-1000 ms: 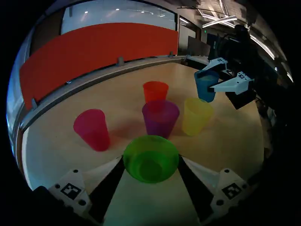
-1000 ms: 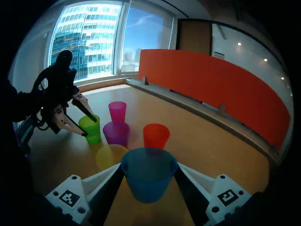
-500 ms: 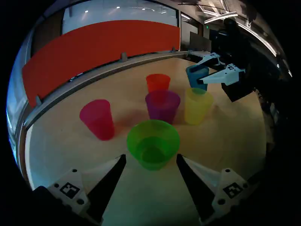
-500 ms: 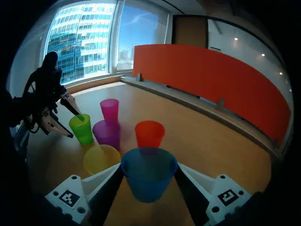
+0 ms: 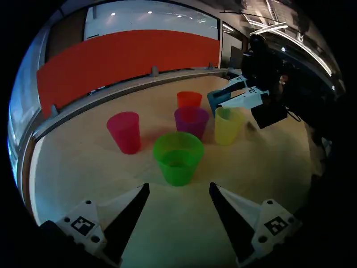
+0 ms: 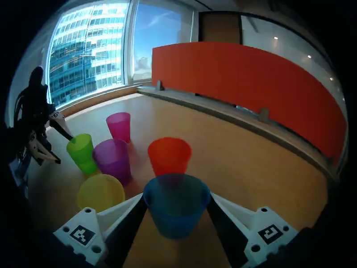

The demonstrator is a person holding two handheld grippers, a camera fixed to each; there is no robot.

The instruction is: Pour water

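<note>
Since left hand-held gripper (image 5: 178, 184) withdrew, green cup (image 5: 178, 156) free; blue cup (image 6: 177, 210) gripped

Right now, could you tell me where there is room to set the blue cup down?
Free: the wood between the orange cup and the red partition, and between the green cup and the left gripper. Crowded: around the purple cup and yellow cup.

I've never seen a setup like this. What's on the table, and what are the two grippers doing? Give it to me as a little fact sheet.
Surface: wooden table
Cups standing: green cup, pink cup, purple cup, red cup, yellow cup
Left gripper: open, green cup just ahead, not touching
Right gripper: shut on blue cup, close to the yellow cup
Water in cups: cannot tell
</note>
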